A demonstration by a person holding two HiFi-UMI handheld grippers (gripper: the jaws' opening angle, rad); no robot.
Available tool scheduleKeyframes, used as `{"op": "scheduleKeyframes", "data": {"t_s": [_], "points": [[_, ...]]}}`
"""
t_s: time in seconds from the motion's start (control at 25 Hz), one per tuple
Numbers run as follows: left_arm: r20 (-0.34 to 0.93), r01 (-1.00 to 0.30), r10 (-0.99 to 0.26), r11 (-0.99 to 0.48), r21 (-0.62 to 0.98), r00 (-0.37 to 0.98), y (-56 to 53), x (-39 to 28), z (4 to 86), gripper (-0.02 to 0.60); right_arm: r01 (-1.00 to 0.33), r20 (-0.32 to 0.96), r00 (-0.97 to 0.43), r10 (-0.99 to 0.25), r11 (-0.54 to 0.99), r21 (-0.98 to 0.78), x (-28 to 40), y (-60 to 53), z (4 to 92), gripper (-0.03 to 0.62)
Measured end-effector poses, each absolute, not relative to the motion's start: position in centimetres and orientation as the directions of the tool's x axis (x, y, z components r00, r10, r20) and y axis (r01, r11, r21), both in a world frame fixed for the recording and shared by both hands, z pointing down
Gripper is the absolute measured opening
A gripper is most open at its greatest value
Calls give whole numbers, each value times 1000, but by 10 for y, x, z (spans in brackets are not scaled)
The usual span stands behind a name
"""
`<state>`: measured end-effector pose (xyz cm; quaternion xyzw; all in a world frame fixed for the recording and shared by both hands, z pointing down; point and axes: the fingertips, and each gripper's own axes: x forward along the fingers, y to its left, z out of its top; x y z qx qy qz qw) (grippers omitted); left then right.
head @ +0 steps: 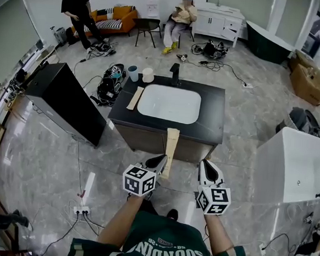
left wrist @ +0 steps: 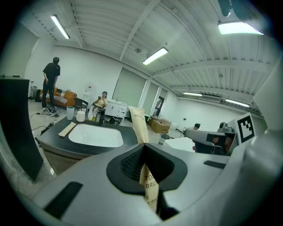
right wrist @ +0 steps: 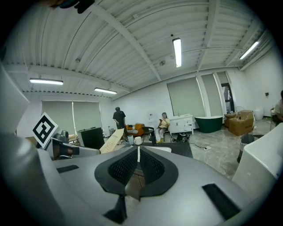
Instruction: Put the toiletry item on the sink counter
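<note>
My left gripper [head: 160, 162] is shut on a long tan paper toothbrush packet [head: 171, 148], which sticks up and forward towards the front edge of the dark sink counter [head: 212, 112]. In the left gripper view the packet [left wrist: 139, 128] rises from between the closed jaws of the gripper [left wrist: 146, 152], with the white basin [left wrist: 95, 135] beyond. A second tan packet [head: 135, 98] lies on the counter left of the basin [head: 169, 103]. My right gripper [head: 206, 168] is beside the left one, shut, with nothing in it [right wrist: 138, 152].
Two cups [head: 140, 74] and a black faucet [head: 176, 74] stand at the counter's back edge. A black cabinet [head: 68, 101] stands to the left, a white tub [head: 295, 163] to the right. Cables and a power strip [head: 82, 208] lie on the floor. Two people are by the far wall.
</note>
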<state>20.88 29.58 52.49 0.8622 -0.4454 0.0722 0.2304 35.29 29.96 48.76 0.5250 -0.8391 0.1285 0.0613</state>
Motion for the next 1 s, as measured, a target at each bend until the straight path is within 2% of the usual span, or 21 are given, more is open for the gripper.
{"op": "scheduleKeyframes", "data": {"t_s": [0.32,1.0], "points": [[326,-786,-720,-516,340,613,255,168,534,11,-906,243,-420,-875,388,-168,312,259,499,43],[325,-717,-640,-608,341,697,68,8,535,11,-942,251,-327,-911,293,-164,141,83,489,43]]}}
